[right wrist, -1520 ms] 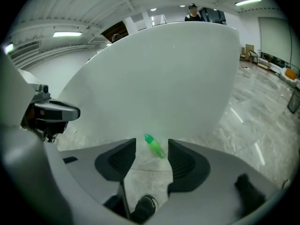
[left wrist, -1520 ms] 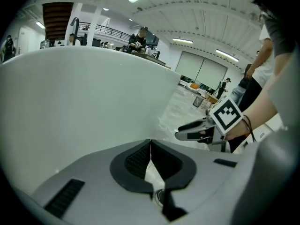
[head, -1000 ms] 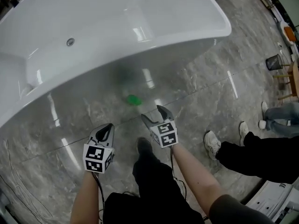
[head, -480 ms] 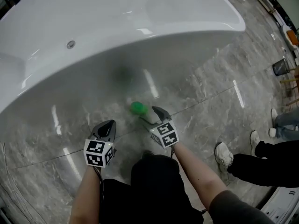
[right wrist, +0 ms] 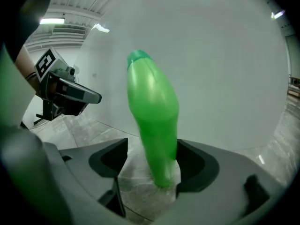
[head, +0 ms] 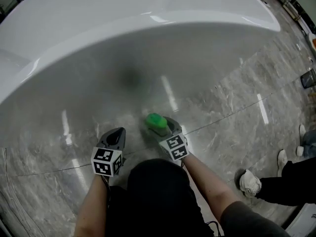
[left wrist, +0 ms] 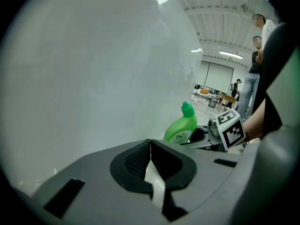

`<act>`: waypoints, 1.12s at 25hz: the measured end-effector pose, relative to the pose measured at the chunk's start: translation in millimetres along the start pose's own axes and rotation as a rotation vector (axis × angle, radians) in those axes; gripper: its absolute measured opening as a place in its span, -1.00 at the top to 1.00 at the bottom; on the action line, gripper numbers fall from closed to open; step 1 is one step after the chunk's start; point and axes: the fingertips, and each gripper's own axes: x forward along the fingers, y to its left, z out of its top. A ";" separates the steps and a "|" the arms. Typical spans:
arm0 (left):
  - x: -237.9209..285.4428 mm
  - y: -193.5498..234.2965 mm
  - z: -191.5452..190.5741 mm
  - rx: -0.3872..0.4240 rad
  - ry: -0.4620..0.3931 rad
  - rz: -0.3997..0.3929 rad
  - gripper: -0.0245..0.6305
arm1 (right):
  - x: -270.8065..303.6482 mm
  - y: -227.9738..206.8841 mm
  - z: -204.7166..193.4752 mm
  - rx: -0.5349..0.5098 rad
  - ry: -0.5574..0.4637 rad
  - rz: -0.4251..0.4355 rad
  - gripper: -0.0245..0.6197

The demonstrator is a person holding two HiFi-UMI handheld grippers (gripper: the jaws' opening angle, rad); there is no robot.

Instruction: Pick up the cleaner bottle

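Down beside the white bathtub (head: 123, 28), our left hand-held gripper (head: 117, 132) hovers over the grey marble floor (head: 232, 102). Its jaws are clenched tip to tip with nothing between them. Just to its right the green cleaner bottle (head: 156, 123) stands upright on the floor, cap up, close to the tub's outer wall. Our right hand-held gripper (head: 169, 127) reaches around the bottle's lower body. Its jaws are spread with the bottle between them, one jaw close against the bottle's side and a sliver of floor showing at the other. Farther right, a bystander's white shoe (head: 250, 182) rests on the floor.
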 end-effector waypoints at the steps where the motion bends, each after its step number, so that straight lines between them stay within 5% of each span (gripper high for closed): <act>1: 0.8 0.8 -2.4 -0.003 0.001 0.004 0.88 | 4.1 -0.1 -1.9 -0.002 -0.005 0.003 -0.06; 15: 9.6 25.2 -16.2 -0.057 -0.024 0.051 0.88 | 47.3 -4.0 -6.4 -0.058 -0.032 0.039 -0.04; 19: 8.6 25.6 -17.5 -0.045 -0.030 0.048 0.88 | 47.3 -3.8 -12.1 -0.113 -0.004 0.042 0.25; 28: 6.4 28.5 -20.1 -0.067 -0.038 0.042 0.88 | 45.8 -16.3 -4.5 0.057 -0.007 0.026 0.30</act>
